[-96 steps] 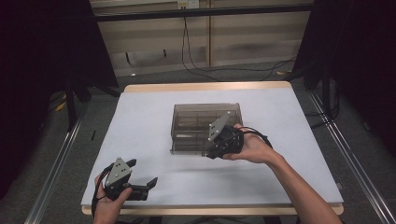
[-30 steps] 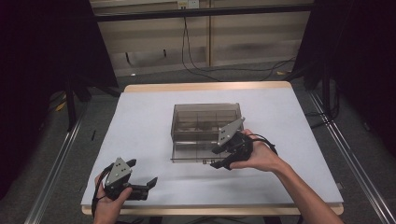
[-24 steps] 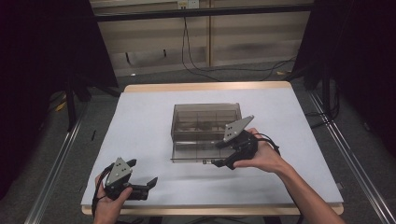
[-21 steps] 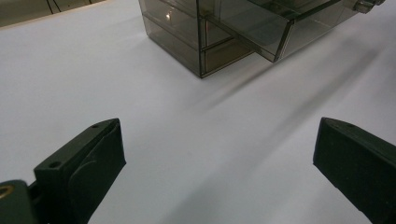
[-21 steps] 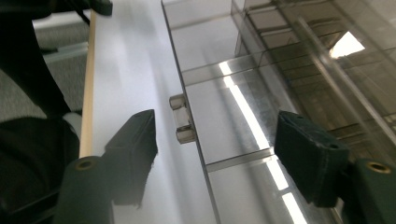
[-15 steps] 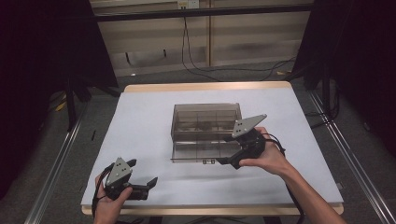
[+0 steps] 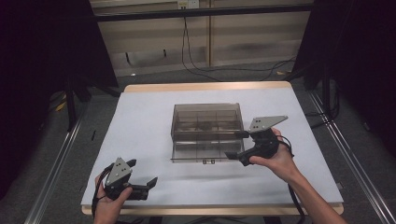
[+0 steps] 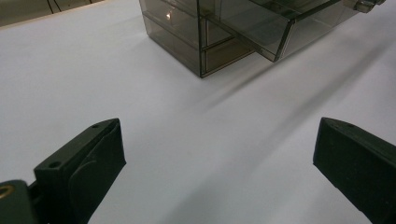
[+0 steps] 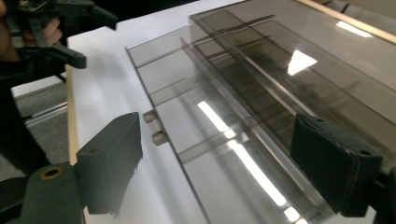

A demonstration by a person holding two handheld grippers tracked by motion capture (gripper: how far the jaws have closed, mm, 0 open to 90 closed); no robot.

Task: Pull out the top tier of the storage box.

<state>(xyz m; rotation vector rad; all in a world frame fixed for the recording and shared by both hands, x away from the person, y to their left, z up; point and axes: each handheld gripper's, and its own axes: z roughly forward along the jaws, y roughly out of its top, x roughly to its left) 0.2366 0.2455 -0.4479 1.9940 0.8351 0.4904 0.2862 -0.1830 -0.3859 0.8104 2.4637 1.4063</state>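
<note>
A smoky clear plastic drawer box stands mid-table, and its shallow divided drawer is slid out toward me. Two small knobs stick out of the drawer front. My right gripper hovers open at the drawer's right end, one jaw near the box front corner and the other near the drawer's front corner, gripping nothing. In the right gripper view the drawer runs between the spread jaws of that gripper. My left gripper rests open near the front left edge, well away from the box.
A white sheet covers the table, with a wooden rim at the back. Metal rails run along both sides on the floor. Cables trail behind the table.
My right gripper has drawn away to the right from the box front and now sits at the drawer's right end. The left gripper has stayed still.
</note>
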